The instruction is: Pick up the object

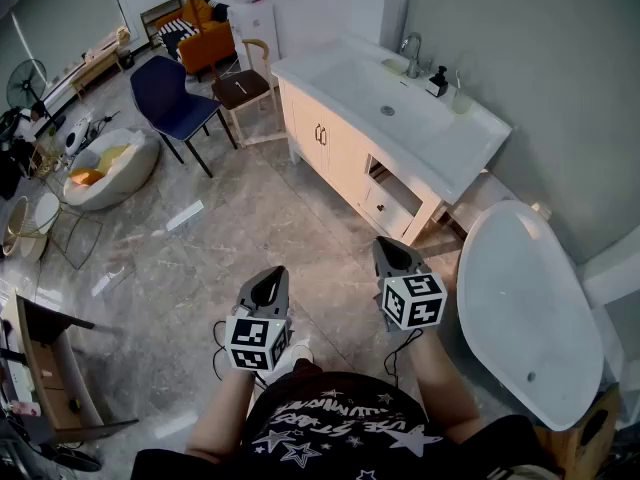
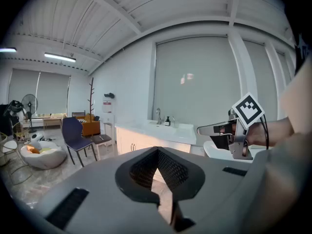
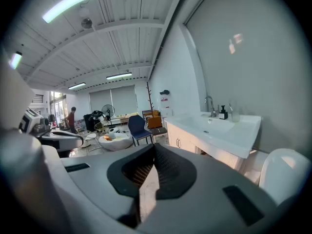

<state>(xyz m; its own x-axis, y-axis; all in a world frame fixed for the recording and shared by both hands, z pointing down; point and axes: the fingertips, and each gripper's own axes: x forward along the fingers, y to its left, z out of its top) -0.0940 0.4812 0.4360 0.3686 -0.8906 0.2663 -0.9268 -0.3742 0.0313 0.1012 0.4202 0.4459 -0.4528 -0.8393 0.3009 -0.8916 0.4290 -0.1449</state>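
You're at the approach: grey left gripper (image 1: 268, 286) and grey right gripper (image 1: 393, 253) both have jaws together, empty. Which object you're after I can't tell, perhaps the small dark soap bottle (image 1: 437, 83) on the white vanity counter (image 1: 470, 158), well ahead. Next: step in, open up

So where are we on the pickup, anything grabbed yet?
Done: nothing. The left claw and right claw are both shut and empty, held out over the floor near the sink cabinet and bathtub. In hand: nothing; neither claw is at any item. Left: the whole job: reach, grip, lift. Which object is meant isn't clear from these views.
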